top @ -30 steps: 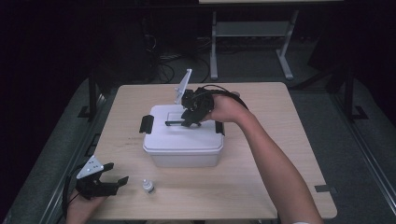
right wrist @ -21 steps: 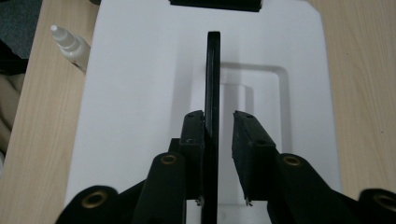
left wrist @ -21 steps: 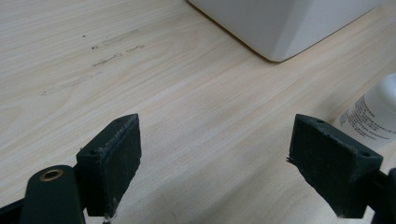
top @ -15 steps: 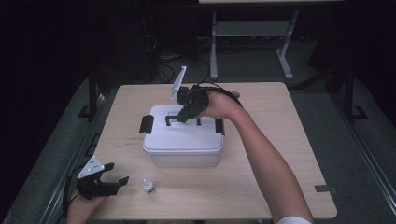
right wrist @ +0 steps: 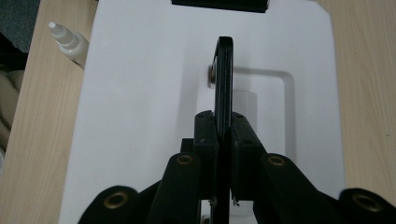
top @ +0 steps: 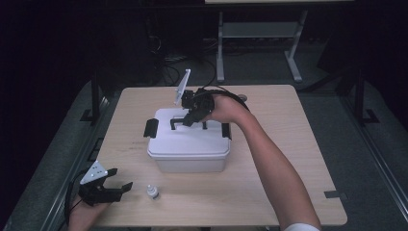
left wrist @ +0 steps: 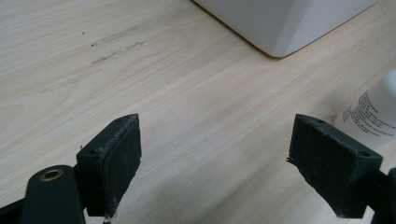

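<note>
Handle (right wrist: 224, 79) in R gripper (right wrist: 224, 135), seemingly raised.

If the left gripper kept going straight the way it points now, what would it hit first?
Probably nothing at once. The left gripper is open over bare table. The small bottle sits off to one side, and the white box lies farther ahead, also off-line, though depth is hard to judge.

Pale wooden table (top: 288, 159) with white lidded box (top: 187, 154) and small bottle (top: 152, 192).
</note>
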`<state>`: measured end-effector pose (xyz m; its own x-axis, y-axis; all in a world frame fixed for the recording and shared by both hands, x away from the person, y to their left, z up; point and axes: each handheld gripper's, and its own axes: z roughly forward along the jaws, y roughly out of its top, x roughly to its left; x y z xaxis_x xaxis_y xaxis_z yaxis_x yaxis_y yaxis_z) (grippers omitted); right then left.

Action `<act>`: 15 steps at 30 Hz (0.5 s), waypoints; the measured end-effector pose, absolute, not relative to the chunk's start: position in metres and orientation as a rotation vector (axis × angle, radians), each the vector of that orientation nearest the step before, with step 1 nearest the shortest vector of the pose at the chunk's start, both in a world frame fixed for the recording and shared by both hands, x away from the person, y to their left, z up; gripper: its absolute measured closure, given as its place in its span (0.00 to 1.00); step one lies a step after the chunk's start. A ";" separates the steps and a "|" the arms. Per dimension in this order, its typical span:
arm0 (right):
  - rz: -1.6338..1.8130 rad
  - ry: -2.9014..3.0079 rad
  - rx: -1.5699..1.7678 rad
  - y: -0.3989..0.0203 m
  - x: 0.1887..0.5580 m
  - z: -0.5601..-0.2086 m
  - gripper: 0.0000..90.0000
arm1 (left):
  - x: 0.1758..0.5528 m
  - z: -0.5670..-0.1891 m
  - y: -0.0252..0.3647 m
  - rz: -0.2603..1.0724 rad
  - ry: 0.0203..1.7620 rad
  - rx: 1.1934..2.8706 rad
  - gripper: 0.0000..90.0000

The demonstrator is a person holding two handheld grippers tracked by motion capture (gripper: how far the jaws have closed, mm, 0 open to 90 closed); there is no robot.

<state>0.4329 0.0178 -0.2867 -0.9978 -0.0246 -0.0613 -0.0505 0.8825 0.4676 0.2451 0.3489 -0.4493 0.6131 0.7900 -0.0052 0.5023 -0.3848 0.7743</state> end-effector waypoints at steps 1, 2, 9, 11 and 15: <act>0.746 2.995 -0.058 0.018 0.432 -0.287 0.92 | 0.245 -0.449 0.349 0.474 1.014 2.067 0.19; 0.744 2.993 -0.062 0.018 0.432 -0.286 0.92 | 0.245 -0.449 0.349 0.476 1.011 2.068 0.19; 0.751 2.973 -0.063 0.017 0.428 -0.284 0.93 | 0.245 -0.449 0.351 0.477 1.014 2.061 0.19; 0.754 2.968 -0.061 0.016 0.427 -0.282 0.93 | 0.245 -0.449 0.350 0.479 1.011 2.058 0.19; 0.775 2.957 -0.056 0.015 0.427 -0.279 0.93 | 0.245 -0.450 0.351 0.475 1.019 2.060 0.19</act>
<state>0.4266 0.0145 -0.2795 -0.9957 -0.0143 -0.0910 -0.0571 0.8710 0.4880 0.2448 0.3507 -0.4498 0.6096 0.7927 -0.0075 0.5038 -0.3801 0.7757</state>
